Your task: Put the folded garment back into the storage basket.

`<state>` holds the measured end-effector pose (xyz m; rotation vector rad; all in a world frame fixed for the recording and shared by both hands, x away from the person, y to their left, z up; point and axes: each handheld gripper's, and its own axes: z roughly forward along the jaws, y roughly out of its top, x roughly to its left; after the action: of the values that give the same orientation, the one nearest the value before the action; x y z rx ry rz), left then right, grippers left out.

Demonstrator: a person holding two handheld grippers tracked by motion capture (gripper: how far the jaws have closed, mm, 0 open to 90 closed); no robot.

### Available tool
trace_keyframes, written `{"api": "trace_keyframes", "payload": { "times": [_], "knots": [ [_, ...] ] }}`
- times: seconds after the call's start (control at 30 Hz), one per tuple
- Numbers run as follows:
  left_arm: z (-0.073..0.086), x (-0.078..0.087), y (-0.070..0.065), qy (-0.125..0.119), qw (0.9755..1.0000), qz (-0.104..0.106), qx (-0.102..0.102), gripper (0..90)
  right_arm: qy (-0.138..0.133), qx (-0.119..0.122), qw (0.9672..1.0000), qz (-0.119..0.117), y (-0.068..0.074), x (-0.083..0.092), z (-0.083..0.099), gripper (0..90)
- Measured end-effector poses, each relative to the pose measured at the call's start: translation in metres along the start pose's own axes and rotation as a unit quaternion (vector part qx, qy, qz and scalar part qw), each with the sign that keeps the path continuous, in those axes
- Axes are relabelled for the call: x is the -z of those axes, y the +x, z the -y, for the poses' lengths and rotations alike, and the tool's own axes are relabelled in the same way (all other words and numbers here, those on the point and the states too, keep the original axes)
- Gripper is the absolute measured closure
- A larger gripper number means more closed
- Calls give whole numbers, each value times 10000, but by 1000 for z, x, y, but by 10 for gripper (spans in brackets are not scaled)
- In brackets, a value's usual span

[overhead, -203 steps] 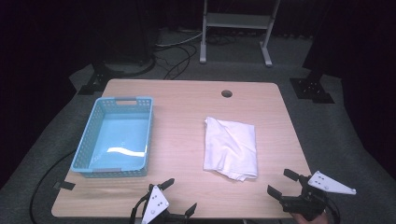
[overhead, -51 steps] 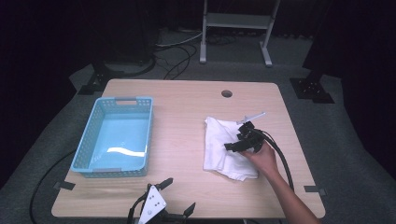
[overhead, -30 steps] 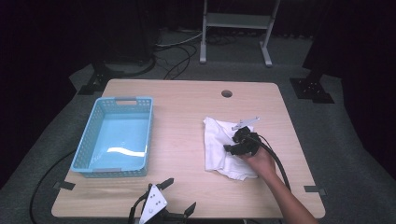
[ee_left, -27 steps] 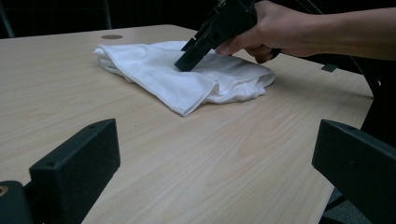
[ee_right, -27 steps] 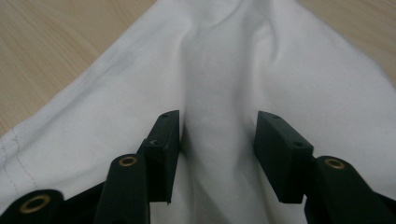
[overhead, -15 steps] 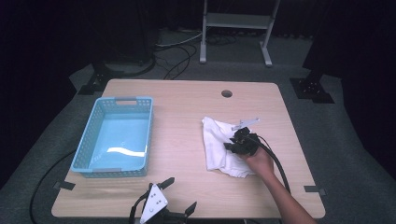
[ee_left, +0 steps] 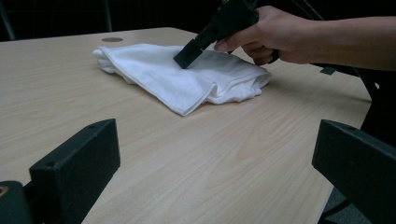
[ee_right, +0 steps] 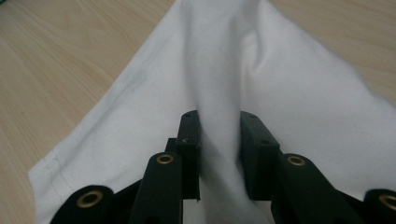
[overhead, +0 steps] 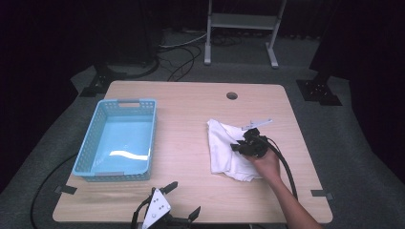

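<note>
a light wooden table [overhead: 191, 114] with a round cable hole [overhead: 232, 95] near its far edge stands on grey carpet [overhead: 344, 138]. beyond it, a pale metal stand [overhead: 241, 21] and loose black cables [overhead: 179, 59] lie on the floor. the room behind is dark, with black floor brackets [overhead: 319, 90] at left and right.

One white cloth [overhead: 229, 152], one blue basket [overhead: 93, 152], one table [overhead: 191, 119], two grippers: right gripper [overhead: 241, 147], left gripper [overhead: 184, 200].

In the high view the left gripper [overhead: 165, 217] is cut off by the bottom edge; the right gripper [overhead: 239, 147] hides part of the white cloth [overhead: 224, 152], perhaps a fold.
</note>
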<state>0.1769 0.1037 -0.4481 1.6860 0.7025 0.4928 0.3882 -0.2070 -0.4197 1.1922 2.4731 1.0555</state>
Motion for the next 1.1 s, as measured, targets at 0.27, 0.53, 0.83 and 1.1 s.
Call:
{"api": "trace_keyframes", "payload": {
  "times": [0.27, 0.53, 0.83, 1.1],
  "knots": [
    [-1, 1, 1, -23, 10000, -7, 11, 6, -275, -349, 9988, -201, -8, 16, -3, 720],
    [-1, 1, 0, -27, 10000, 5, 12, 6, -536, -481, 9970, -273, -10, 37, -9, 721],
    [-1, 1, -1, -41, 10000, 15, 16, 6, -860, -846, 9917, -443, -17, 63, -13, 721],
    [-1, 1, 0, -50, 10000, 20, 23, 6, -1069, -840, 9898, -415, -14, 78, -23, 721]
  ]
}}
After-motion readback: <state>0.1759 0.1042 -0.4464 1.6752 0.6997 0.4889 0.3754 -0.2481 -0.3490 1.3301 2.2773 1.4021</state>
